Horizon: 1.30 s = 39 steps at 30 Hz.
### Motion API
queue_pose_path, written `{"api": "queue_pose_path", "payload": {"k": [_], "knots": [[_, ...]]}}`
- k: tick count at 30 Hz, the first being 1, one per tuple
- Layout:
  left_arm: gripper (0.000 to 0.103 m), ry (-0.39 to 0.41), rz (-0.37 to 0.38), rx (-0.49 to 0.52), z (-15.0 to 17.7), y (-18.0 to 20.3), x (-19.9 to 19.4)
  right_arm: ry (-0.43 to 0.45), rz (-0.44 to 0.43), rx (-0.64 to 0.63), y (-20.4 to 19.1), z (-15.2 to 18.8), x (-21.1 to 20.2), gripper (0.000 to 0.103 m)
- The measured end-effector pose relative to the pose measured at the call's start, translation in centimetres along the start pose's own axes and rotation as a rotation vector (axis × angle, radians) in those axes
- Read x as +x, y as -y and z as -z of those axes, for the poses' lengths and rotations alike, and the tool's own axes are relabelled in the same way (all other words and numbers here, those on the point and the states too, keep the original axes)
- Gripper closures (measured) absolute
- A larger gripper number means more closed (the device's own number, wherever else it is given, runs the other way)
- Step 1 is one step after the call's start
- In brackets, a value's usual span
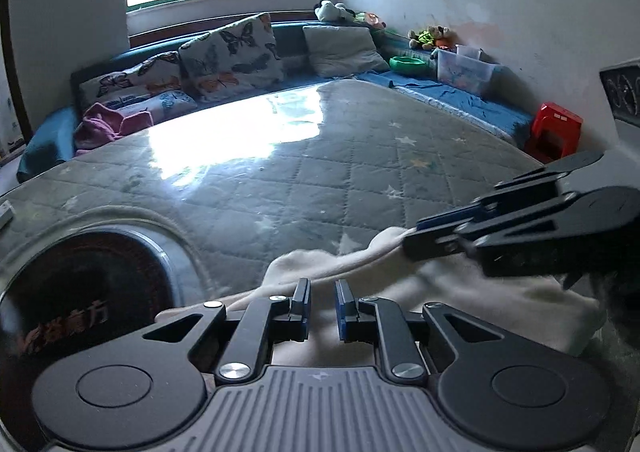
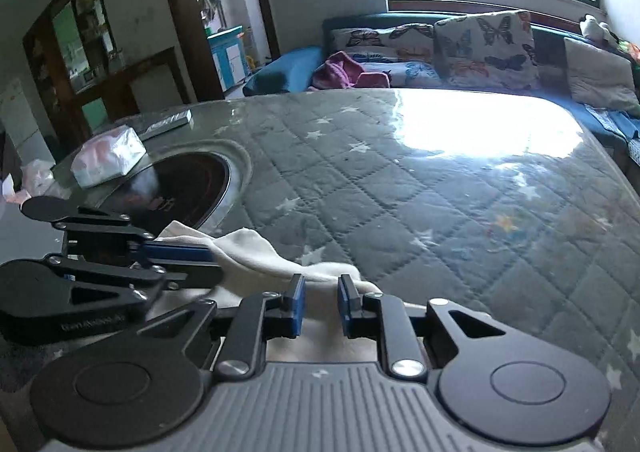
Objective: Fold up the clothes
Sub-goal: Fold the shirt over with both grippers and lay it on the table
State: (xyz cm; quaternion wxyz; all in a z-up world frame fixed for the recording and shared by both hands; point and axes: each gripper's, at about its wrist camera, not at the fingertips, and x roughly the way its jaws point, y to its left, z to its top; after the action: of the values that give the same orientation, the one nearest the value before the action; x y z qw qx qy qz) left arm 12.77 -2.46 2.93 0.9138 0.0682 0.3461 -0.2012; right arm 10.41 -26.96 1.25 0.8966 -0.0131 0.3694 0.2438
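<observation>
Working left to right, we see a dark round inset [image 1: 86,292] in the quilted table cover [image 1: 320,180]. Next, our left gripper [image 1: 322,306] holds its blue pads slightly apart over the cream garment [image 1: 460,292], nothing visibly clamped between them. Farther right, our right gripper [image 1: 416,236] pinches a raised edge of that cloth, which lies bunched at the table's near edge just below both tools.
</observation>
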Motion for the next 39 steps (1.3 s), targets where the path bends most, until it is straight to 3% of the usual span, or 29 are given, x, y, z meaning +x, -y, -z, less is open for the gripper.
{"api": "queue_pose_path", "payload": {"k": [6,12,18,31,39], "knots": [[0.087,-0.019,0.0,-0.021,0.0,-0.3,1.2,-0.006,0.039,-0.035,-0.9,-0.1,1.3,0.086],[0.086,-0.016,0.011,-0.026,-0.1,-0.6,1.3,0.002,0.022,-0.042,-1.6,0.1,1.4,0.085],[0.086,0.01,0.0,-0.063,0.1,-1.4,-0.4,0.02,0.024,-0.071,-1.9,0.0,0.5,0.085],[0.086,0.071,0.035,-0.065,4.6,2.1,-6.8,0.052,-0.031,-0.258,-6.6,5.2,-5.8,0.085],[0.084,0.063,0.016,-0.066,6.8,3.0,-6.2,0.06,-0.007,-0.278,-8.0,8.4,-5.7,0.085]]}}
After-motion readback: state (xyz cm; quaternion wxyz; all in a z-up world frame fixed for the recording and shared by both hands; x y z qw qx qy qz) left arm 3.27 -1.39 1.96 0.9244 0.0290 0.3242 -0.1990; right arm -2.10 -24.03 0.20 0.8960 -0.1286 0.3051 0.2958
